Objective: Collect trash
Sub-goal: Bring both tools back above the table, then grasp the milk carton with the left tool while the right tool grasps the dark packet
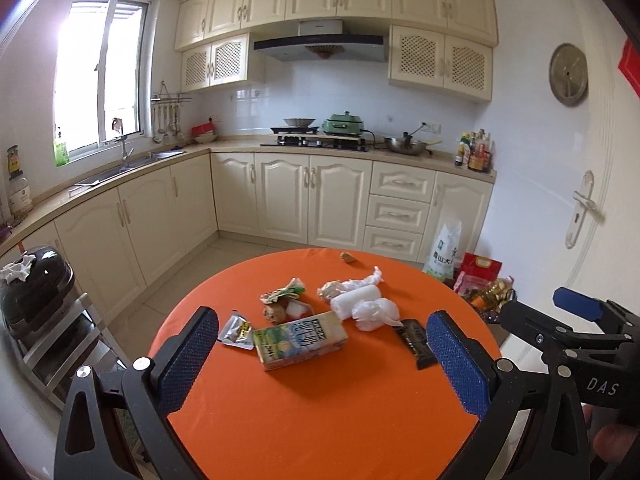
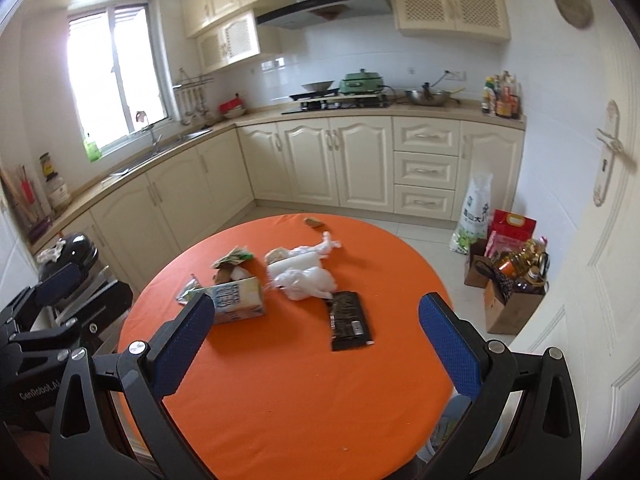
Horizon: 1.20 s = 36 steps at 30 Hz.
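Trash sits mid-table on round orange tablecloth point(image 1: 320, 420): green-white milk carton point(image 1: 300, 338), light, stiff, grab its long sides; white crumpled plastic bags point(image 1: 374, 312) soft. Left gripper point(image 1: 322, 364), right gripper point(image 2: 316, 346) both spread wide, empty.

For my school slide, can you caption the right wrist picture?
Open gripper hovers over an orange table littered with a carton, wrapper and tissues.

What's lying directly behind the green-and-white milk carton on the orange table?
Behind the milk carton sit a crumpled green-striped wrapper, a brownish lump and a white scrap with red. The carton hides their lower edges, so contact is unclear.
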{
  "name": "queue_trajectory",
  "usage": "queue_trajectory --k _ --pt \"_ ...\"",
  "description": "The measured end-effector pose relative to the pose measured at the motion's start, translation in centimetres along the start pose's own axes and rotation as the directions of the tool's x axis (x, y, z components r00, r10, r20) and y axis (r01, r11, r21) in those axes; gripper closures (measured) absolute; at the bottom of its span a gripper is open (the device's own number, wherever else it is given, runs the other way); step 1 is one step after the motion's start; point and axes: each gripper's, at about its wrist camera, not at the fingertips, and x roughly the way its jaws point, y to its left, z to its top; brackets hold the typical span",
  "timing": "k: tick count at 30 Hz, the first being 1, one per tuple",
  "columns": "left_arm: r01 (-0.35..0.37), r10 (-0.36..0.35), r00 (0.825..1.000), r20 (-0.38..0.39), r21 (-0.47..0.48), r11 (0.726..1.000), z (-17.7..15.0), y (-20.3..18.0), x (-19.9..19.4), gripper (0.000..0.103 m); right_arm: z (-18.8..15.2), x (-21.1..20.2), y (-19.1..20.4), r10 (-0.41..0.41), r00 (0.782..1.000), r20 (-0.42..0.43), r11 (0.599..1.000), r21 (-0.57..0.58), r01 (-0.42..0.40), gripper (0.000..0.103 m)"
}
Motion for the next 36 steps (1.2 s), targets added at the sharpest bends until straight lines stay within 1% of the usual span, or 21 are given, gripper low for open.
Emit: queue_trajectory --k 1,6,8,11,13,17,19,21,22,25,29,30,31,33,35,36 --pt "-0.007 0.007 1.000 0.001 -0.005 1.000 -0.3 -0.5 0.1 0.001 0.0 0.2 0.6 0.006 1.000 -0.004 1.000 -0.012 -0.006 0.000" --pt "-0.040 0.040 0.999 -0.005 -0.030 0.999 -1.3 0.2 -1.1 0.001 -0.1 1.0 2.5 0.041 0.999 -0.018 0.998 -0.043 -0.042 0.000" --pt "-0.052 0.052 0.999 -0.012 -0.037 0.998 -1.5 0.5 -1.2 0.001 -0.1 1.7 2.9 0.038 0.999 -0.027 0.997 -0.060 -0.039 0.000" --pt "-0.080 0.078 0.996 -0.037 -0.039 0.996 -1.5 1.6 -0.2 0.001 -0.2 2.9 3.1 0.015 0.999 -0.049 0.997 -0.079 -0.019 0.000" --pt "-0.093 0.090 0.994 -0.069 -0.039 0.995 -1.4 2.5 1.3 0.001 -0.3 4.5 2.7 -0.001 0.997 -0.081 0.996 -0.092 -0.007 0.000" --pt "-0.104 0.101 0.984 -0.147 -0.015 0.994 -1.0 2.4 5.6 0.001 -0.8 8.1 1.5 -0.008 0.990 -0.143 0.995 -0.101 -0.007 0.000" --pt "-0.100 0.098 0.981 -0.169 -0.002 0.995 0.3 2.6 7.8 0.001 -1.1 10.0 0.8 -0.017 0.984 -0.177 0.994 -0.108 -0.002 0.000" --pt "-0.092 0.095 0.976 -0.194 0.022 0.995 0.8 2.6 10.0 0.001 -1.5 12.2 0.0 -0.035 0.976 -0.214 0.994 -0.110 0.012 0.000" --pt "-0.089 0.094 0.974 -0.204 0.035 0.995 1.4 2.5 11.3 0.001 -1.9 13.7 -0.7 -0.043 0.969 -0.245 0.994 -0.107 0.017 0.000" --pt "-0.067 0.087 0.967 -0.239 0.089 0.994 2.2 1.9 15.0 0.001 -3.0 16.7 -2.3 -0.062 0.951 -0.304 0.995 -0.092 0.035 0.001" --pt "-0.041 0.087 0.963 -0.256 0.179 0.983 3.5 1.4 19.2 0.001 -4.2 19.7 -4.1 -0.074 0.930 -0.360 0.996 -0.070 0.052 0.005" --pt "-0.033 0.088 0.962 -0.259 0.208 0.978 3.9 1.2 20.3 0.001 -4.4 20.2 -4.3 -0.075 0.927 -0.369 0.996 -0.068 0.053 0.006" --pt "-0.021 0.087 0.961 -0.261 0.242 0.970 4.3 0.8 21.3 0.001 -4.6 20.8 -4.6 -0.074 0.922 -0.380 0.996 -0.065 0.054 0.010" --pt "-0.002 0.089 0.960 -0.264 0.315 0.949 4.8 0.0 23.4 0.001 -4.8 22.1 -4.9 -0.075 0.911 -0.405 0.997 -0.062 0.055 0.015" --pt "0.003 0.106 0.960 -0.260 0.389 0.921 4.9 -0.5 25.5 0.001 -5.0 23.1 -5.1 -0.075 0.899 -0.432 0.997 -0.062 0.054 0.024" --pt "0.012 0.111 0.958 -0.263 0.427 0.904 4.8 -0.8 26.4 0.001 -5.0 23.2 -5.1 -0.080 0.898 -0.433 0.996 -0.068 0.056 0.024"
